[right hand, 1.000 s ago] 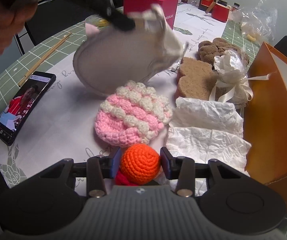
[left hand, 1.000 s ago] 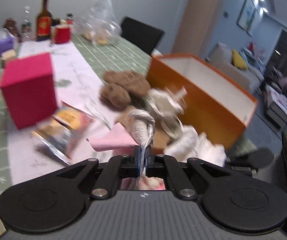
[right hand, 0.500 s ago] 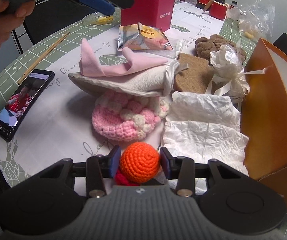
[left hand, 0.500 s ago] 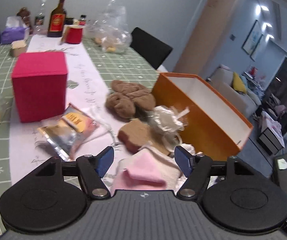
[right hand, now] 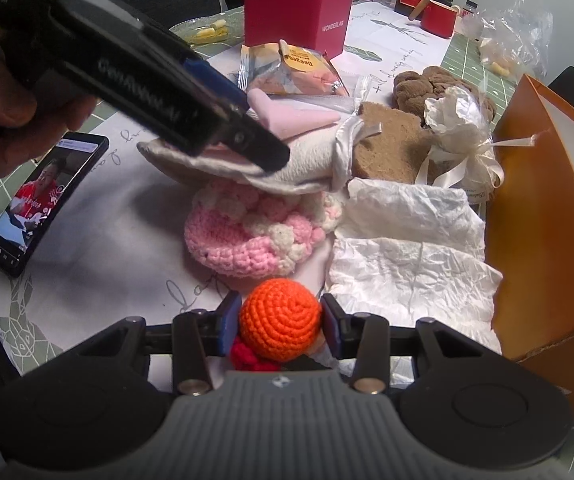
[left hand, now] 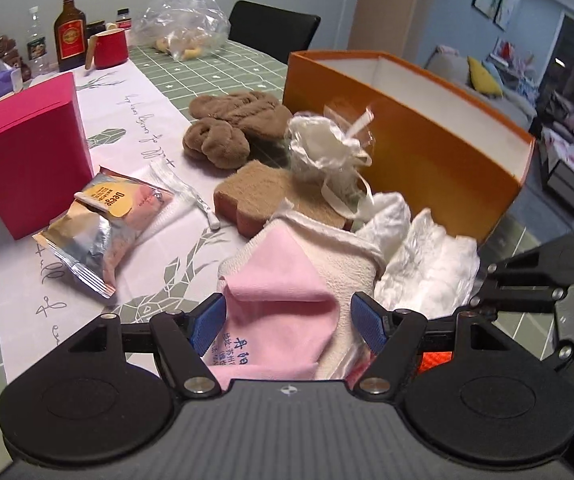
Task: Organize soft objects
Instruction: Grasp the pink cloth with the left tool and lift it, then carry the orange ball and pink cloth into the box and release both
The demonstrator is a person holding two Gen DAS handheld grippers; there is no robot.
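The left tool (left hand: 287,320) is standing with its jaws apart over the pink cloth (left hand: 275,284) – nothing is gripped. The cloth is lying on the cream towel (right hand: 307,160), which is resting on the pink crocheted piece (right hand: 247,240) (a stack, apparently to keep soft items together). The right tool (right hand: 281,330) is clamped on the orange crocheted ball (right hand: 281,326) at the counter's near edge, probably bound for the orange box (left hand: 427,140) along the right edge – judging by the white interior, it looks unfilled.
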